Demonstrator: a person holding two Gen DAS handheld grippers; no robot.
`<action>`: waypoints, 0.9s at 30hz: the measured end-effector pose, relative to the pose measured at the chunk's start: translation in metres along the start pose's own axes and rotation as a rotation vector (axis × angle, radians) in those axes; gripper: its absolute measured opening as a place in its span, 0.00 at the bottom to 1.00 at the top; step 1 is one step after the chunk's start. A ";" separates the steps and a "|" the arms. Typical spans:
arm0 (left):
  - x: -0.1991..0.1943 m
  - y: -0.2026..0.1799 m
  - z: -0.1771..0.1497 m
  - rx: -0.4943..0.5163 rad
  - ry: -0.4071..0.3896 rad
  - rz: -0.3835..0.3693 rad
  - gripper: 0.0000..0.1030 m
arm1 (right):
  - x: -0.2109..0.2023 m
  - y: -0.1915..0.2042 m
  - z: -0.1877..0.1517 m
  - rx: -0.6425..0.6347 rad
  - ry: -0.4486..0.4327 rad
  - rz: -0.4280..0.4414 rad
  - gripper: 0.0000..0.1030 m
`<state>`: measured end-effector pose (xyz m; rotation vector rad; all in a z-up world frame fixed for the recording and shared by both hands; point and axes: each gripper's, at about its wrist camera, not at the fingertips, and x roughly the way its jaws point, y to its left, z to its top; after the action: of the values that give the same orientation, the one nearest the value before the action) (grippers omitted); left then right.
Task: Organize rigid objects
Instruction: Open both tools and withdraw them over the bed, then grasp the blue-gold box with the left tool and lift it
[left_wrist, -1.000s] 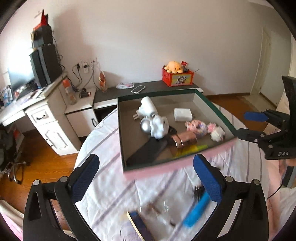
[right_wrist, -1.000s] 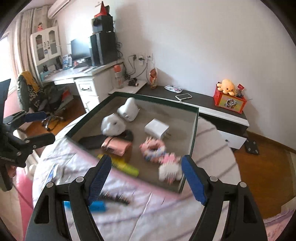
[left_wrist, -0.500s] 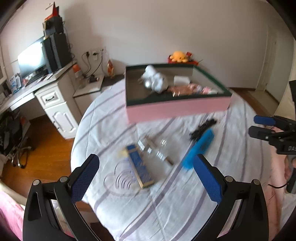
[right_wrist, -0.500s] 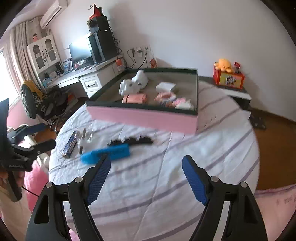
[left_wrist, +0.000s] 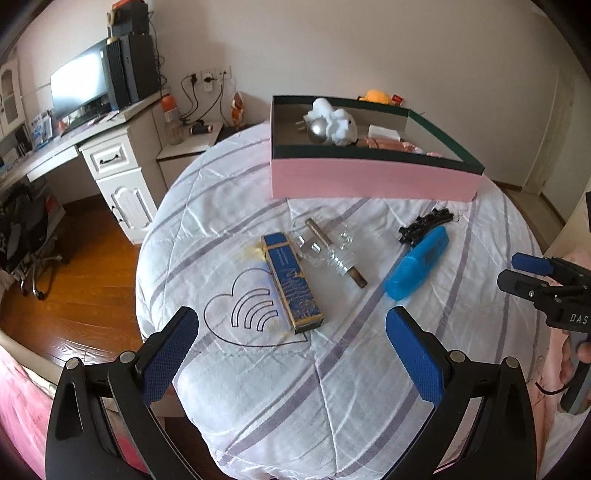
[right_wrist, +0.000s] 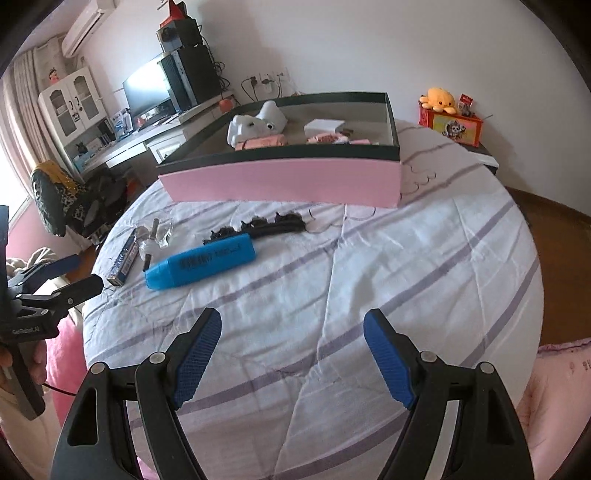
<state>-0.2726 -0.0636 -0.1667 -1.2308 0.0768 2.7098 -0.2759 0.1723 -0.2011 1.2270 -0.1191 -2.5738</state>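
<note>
1. The left gripper is wide open and holds nothing. The right gripper is wide open too, with only cloth between its jaws.
2. Four loose things lie on the round table, all nearer than the box. Seen from the left camera, the blue and gold box is at 12 o'clock from the left gripper. The clear glass bottle lies just beside it, toward 1 o'clock.
3. The blue marker lies at 11 o'clock from the right gripper. The black hair clip touches its far end.
4. I think the next job is to pick one thing and put it in the pink box. The marker looks easiest. Come down straight over its middle and squeeze across its thin sides so it does not roll.
5. The glass bottle may slip, so grip it gently.
6. The cloth is white with purple stripes and soft wrinkles.
7. The pink box, at 12 o'clock, already holds white and pink things.
8. Far back are a white desk, a computer screen and a yellow plush toy.
</note>
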 end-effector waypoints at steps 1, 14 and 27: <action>0.002 0.000 -0.001 0.000 0.005 0.000 1.00 | 0.001 0.000 -0.001 -0.001 0.004 -0.001 0.79; 0.022 0.003 -0.006 -0.002 0.043 0.029 1.00 | 0.007 0.002 -0.004 0.001 0.009 -0.002 0.79; 0.033 0.015 0.006 -0.035 0.013 0.044 1.00 | 0.003 -0.019 0.020 0.020 -0.036 -0.027 0.79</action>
<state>-0.3008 -0.0730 -0.1882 -1.2714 0.0597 2.7522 -0.2970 0.1883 -0.1947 1.1977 -0.1367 -2.6247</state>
